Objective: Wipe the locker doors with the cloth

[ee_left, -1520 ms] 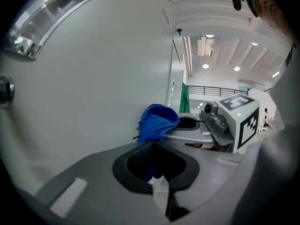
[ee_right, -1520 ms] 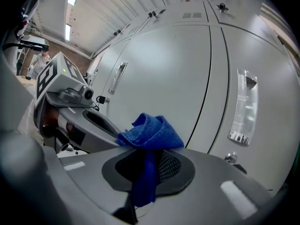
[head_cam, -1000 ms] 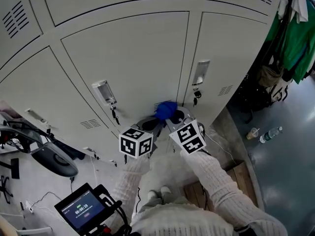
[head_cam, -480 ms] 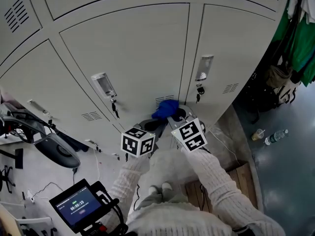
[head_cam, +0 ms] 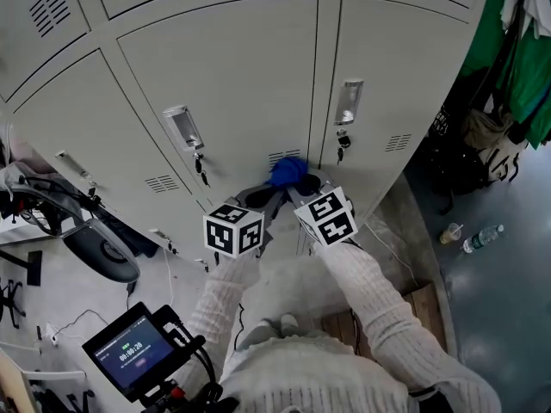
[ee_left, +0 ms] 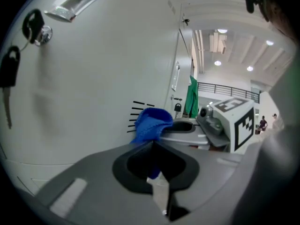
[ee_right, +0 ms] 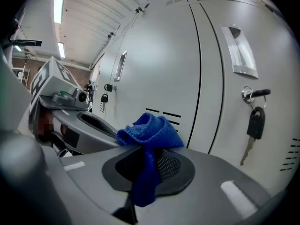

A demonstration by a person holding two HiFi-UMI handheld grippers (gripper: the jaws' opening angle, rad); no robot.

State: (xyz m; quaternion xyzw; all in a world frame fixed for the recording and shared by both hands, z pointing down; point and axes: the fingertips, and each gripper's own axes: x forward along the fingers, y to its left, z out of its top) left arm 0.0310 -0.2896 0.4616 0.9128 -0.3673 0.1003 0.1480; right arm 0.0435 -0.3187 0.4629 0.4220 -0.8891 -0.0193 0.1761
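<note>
A blue cloth (head_cam: 288, 172) (ee_right: 150, 130) is bunched in my right gripper (head_cam: 301, 186) (ee_right: 146, 149), which is shut on it and holds it against the grey locker door (head_cam: 241, 76) just below its vent slots (head_cam: 284, 156). My left gripper (head_cam: 258, 200) (ee_left: 154, 146) is close beside it on the left, its jaws shut and holding nothing. In the left gripper view the cloth (ee_left: 150, 123) sits just beyond the left jaws. A recessed handle (head_cam: 182, 127) and a hanging key (head_cam: 200, 172) are up and to the left on this door.
The neighbouring door (head_cam: 405, 67) has its own handle (head_cam: 349, 101) and key (head_cam: 340, 149) (ee_right: 253, 121). Green clothes (head_cam: 516, 67) hang at the right. A bottle (head_cam: 478, 237) and a cup (head_cam: 449, 232) stand on the floor. A small screen (head_cam: 133, 351) on a stand is at the lower left.
Both grippers and the cloth have slid slightly down from the vent slots, staying side by side. The head view has shifted a little.
</note>
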